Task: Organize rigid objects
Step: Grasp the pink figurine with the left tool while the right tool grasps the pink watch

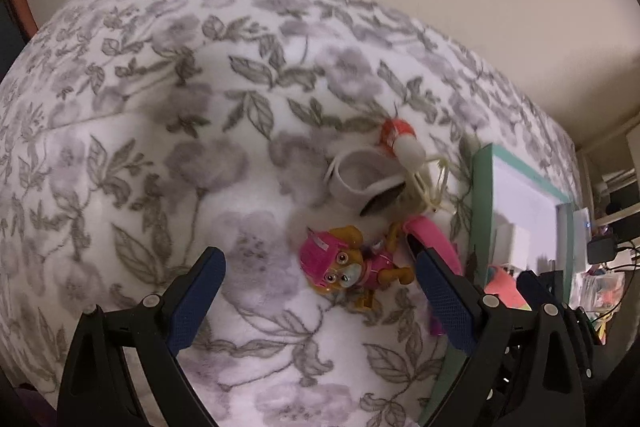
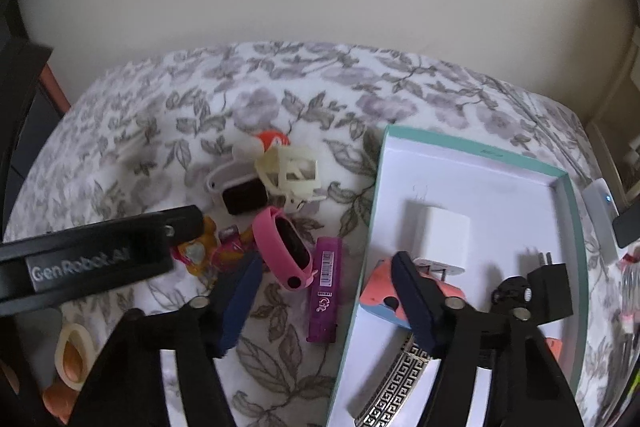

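A pink-helmeted toy dog figure (image 1: 352, 265) lies on the floral bedspread between the tips of my open left gripper (image 1: 320, 267); in the right wrist view the left gripper's body hides most of the figure (image 2: 208, 255). A pink smartwatch (image 2: 286, 249), a purple stick (image 2: 326, 293), a white smartwatch (image 2: 240, 197), a cream plastic frame (image 2: 290, 173) and an orange-white toy (image 1: 400, 143) lie nearby. My right gripper (image 2: 324, 291) is open and empty above the purple stick, at the left edge of the teal-rimmed white box (image 2: 472, 155).
The box (image 1: 482, 187) holds a white charger (image 2: 442, 235), a black plug (image 2: 550, 287), a coral-blue gadget (image 2: 382, 291) and a patterned band (image 2: 394, 383). A cream ring (image 2: 74, 355) lies at the lower left. A white device (image 2: 600, 219) and clutter sit at the right.
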A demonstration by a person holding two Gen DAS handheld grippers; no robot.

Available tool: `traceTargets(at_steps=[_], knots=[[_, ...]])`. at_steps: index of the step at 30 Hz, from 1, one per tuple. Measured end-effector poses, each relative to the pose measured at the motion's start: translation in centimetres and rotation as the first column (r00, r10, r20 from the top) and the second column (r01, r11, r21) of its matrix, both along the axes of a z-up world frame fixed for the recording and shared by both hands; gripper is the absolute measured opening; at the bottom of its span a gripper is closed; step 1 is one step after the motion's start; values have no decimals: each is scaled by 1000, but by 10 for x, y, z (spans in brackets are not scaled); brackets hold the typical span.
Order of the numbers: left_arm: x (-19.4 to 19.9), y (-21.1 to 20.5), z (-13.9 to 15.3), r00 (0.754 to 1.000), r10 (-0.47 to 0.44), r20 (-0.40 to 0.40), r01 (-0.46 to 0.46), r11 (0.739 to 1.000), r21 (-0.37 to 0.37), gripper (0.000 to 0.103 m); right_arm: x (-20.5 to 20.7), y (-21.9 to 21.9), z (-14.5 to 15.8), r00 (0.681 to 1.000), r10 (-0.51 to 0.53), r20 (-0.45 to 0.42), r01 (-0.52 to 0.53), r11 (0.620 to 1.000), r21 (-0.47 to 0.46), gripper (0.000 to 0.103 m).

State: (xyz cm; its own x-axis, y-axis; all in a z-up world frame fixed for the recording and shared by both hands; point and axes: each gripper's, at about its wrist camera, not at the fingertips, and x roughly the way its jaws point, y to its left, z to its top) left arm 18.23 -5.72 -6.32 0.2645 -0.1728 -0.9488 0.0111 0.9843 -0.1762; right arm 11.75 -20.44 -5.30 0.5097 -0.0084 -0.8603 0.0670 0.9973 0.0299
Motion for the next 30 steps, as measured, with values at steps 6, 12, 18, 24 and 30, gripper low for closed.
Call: traceTargets(at_steps=[6,12,18,24,30], knots=[[3,-8,-14,999,-14,-37,14,1000,6,96,6,9,-13,999,41,-14,-41,999,-7,54],[3,-19,-25,998,-42,-52,42,999,10,96,9,18,-19,997,82,-8,-82,997,-9,47],[9,-22,-33,996,-49,-70,47,999,-25,78,11,21,-23,994,106,-15,-106,994,17,32],[9,-25,-35,995,-49,-91,45,998,-46,75,9,26,-24,989,144,-13,-144,989,20,20],[10,-20,-38,993,-37,-110,26,995,-94,70,7,18,-17,990,139,5,-139,990,35,18]])
